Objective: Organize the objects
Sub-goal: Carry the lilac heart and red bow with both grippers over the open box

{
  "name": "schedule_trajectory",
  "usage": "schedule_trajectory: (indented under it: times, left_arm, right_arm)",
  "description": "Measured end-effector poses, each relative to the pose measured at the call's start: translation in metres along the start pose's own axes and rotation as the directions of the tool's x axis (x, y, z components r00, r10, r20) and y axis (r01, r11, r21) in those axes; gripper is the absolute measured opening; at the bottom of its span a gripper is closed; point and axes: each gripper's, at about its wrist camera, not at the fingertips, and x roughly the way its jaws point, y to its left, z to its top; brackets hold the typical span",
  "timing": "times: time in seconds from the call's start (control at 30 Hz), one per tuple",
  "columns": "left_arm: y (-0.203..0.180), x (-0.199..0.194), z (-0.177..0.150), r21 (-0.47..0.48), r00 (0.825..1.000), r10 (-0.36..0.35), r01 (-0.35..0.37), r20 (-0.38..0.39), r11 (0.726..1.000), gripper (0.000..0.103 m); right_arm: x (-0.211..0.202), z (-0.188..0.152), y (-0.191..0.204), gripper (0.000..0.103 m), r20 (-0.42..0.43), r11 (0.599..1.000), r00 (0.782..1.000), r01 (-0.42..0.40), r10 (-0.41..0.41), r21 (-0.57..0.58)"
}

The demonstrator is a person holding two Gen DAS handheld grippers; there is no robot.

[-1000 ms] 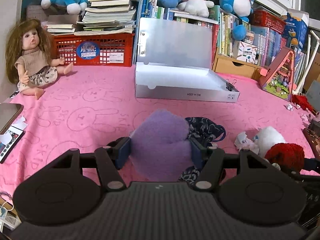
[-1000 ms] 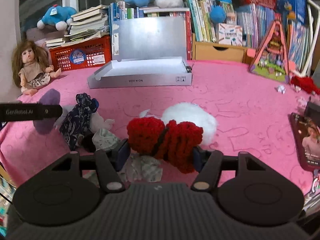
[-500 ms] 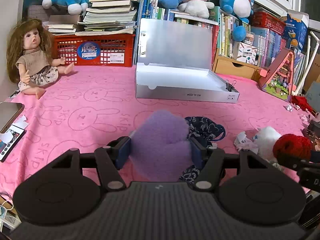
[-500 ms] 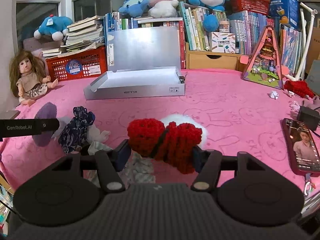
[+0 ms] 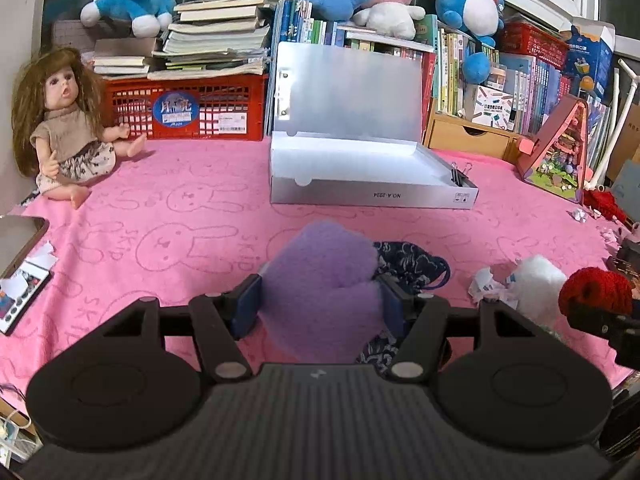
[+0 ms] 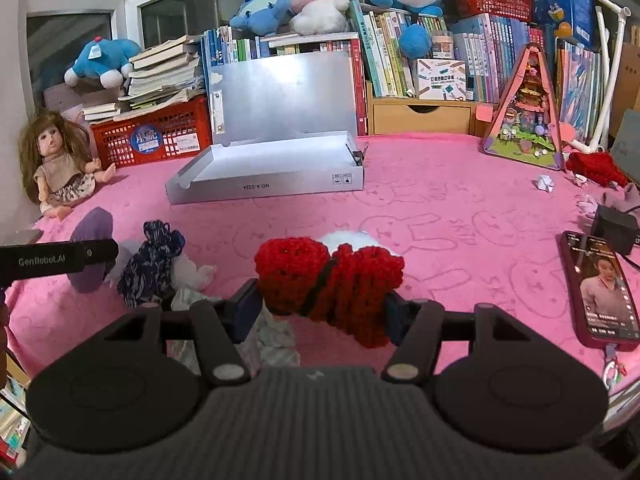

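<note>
red knit piece (image 6: 328, 280) now lifted off the pink cloth (image 6: 440, 208) in the right gripper (image 6: 322, 308)

clamped at both sides, it has risen clear of the white fluff (box (image 6: 272, 176) open beyond) — left gripper (image 5: 320, 306) still pinches the purple felt piece (image 5: 320, 280), unmoved — both look ready to carry over.

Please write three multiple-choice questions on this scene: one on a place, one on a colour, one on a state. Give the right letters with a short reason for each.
1. Where is the doll?
A. inside the grey box
B. sitting on the pink cloth, beside the red basket
C. on the books

2. What colour is the knitted item in the right gripper?
A. red
B. green
C. yellow

3. How is the grey box?
A. shut
B. upside down
C. open, lid upright

Answers: 1 B, it sits on the cloth left of the basket. 2 A, the yarn is red. 3 C, the lid stands up behind the tray.
</note>
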Motion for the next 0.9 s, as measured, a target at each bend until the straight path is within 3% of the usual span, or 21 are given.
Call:
schedule_trajectory:
  times: [0.9]
  left_arm:
    - [-0.015, 0.038, 0.095, 0.057, 0.997, -0.053, 0.049, 0.061, 0.997, 0.068]
  right_arm:
    - [0.055, 0.106, -0.003, 0.064, 0.049, 0.996, 0.997, -0.058, 0.061, -0.069]
